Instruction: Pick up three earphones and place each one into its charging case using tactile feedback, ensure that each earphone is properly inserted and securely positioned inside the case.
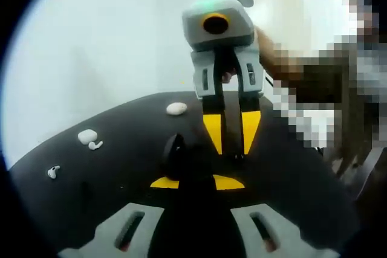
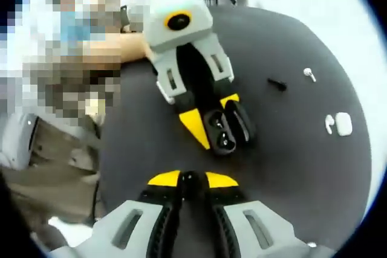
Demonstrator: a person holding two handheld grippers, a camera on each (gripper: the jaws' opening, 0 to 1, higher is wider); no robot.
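Black round table [image 2: 314, 167]: left gripper [image 2: 216, 126] clamps the open black case [image 2: 225, 131] to steady it, right gripper [image 2: 192, 179] pinched near-shut with something dark, probably the black bud, poised over it; white buds [image 2: 309, 74] and white case [image 2: 343, 123] lie well apart.

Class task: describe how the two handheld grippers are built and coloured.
Both match. The left gripper and right gripper each have a pale grey body, black jaw arms ending in yellow wedge tips, and slotted grey jaw mounts. No cables visible.
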